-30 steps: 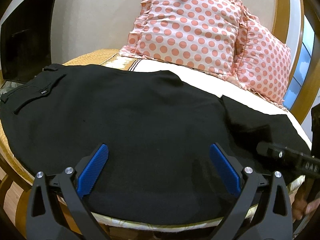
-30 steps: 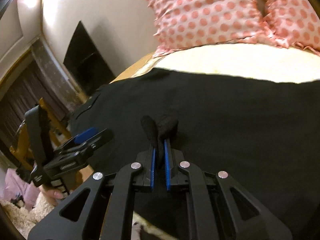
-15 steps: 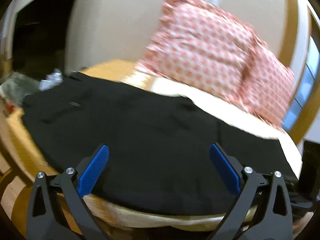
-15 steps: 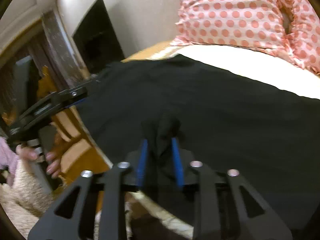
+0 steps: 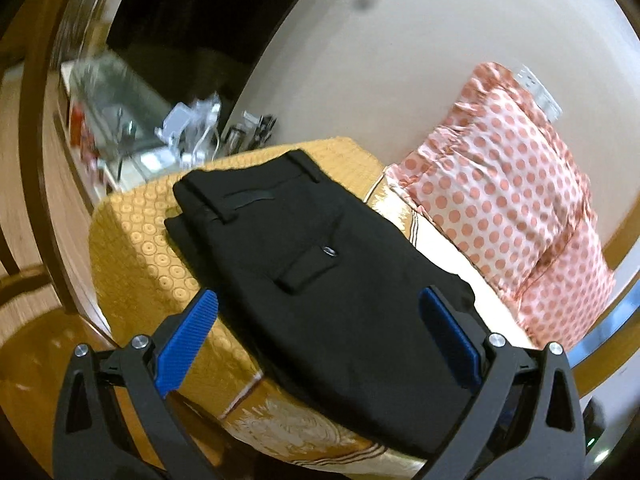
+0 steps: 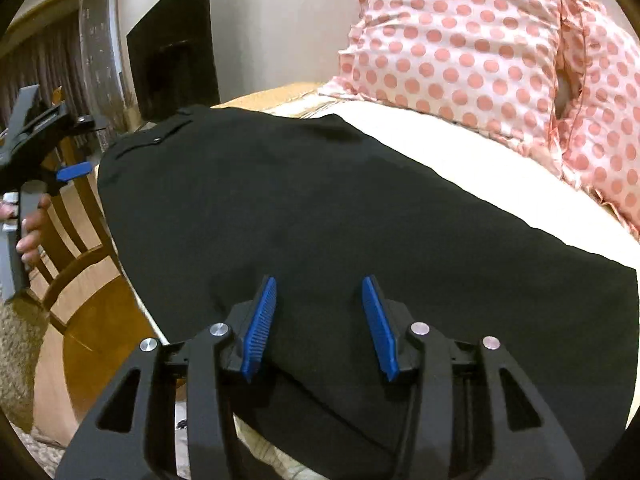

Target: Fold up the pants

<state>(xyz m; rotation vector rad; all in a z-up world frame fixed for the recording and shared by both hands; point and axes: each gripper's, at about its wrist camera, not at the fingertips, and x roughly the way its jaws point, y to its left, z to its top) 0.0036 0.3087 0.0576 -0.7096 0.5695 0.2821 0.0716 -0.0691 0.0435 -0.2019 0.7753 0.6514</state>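
Note:
Black pants point(image 5: 320, 280) lie flat along the bed, folded lengthwise, waistband and back pocket at the far left end. They also fill the right wrist view point(image 6: 340, 220). My left gripper point(image 5: 320, 328) is open wide, hovering above the pants near the pocket, empty. It shows in the right wrist view point(image 6: 60, 160) at the far left, beside the waistband end. My right gripper point(image 6: 320, 320) is open over the near edge of the pants, with nothing between its blue pads.
Two pink polka-dot pillows point(image 6: 500, 48) lean at the back of the bed. A gold patterned bedspread point(image 5: 140, 248) covers the left end. A wooden chair point(image 6: 80, 240) stands by the bed's left side. A cluttered glass table point(image 5: 132, 128) stands beyond.
My right gripper has opened and let go of the pinched fabric, which now lies flat. My left gripper has swung left toward the waistband end.

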